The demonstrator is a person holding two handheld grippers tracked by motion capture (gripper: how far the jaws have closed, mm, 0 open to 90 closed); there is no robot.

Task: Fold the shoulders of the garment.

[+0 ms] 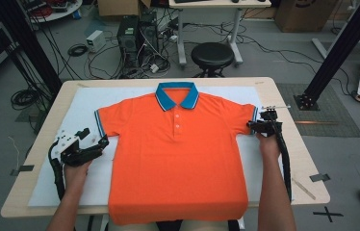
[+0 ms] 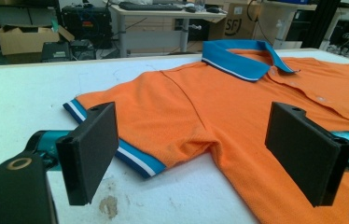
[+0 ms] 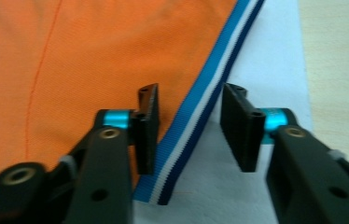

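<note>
Orange polo shirt (image 1: 175,154) on white mat (image 1: 84,103)

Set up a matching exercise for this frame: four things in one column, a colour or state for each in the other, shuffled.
1. collar
2. shirt body
3. left gripper
4. right gripper

a. orange, spread flat
b. jaws astride the striped sleeve cuff, not yet pressing
c. blue
d. jaws wide apart beside the other sleeve

Pairs: 1-c, 2-a, 3-d, 4-b
</note>
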